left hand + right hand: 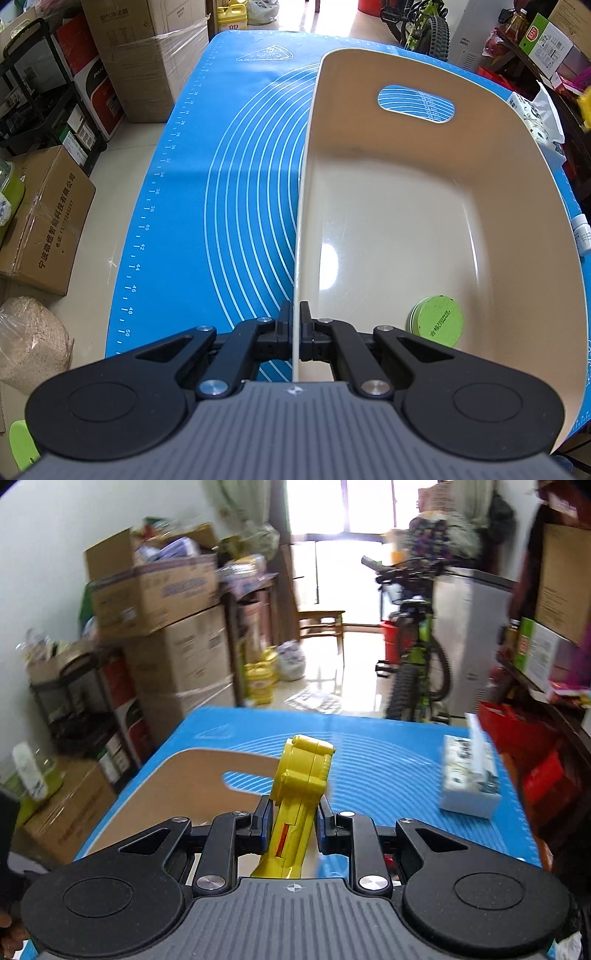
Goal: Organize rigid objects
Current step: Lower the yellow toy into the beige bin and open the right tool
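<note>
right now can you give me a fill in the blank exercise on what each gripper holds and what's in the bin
1. The left gripper is shut on the rim of the beige ____.
2. The right gripper holds a toy coloured ____.
3. Inside the bin lies one round tin with a ____ lid.
4. The tissue box stands on the ____ mat.

Missing words: bin; yellow; green; blue

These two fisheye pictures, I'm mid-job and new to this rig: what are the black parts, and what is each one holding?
Each picture comes from a camera on a handheld gripper, looking along its jaws. The left gripper is shut on the side wall of a beige bin standing on the blue mat; a green round tin lies inside. The right gripper is shut on a yellow toy, carried above the mat. A tissue box sits to the right.
</note>
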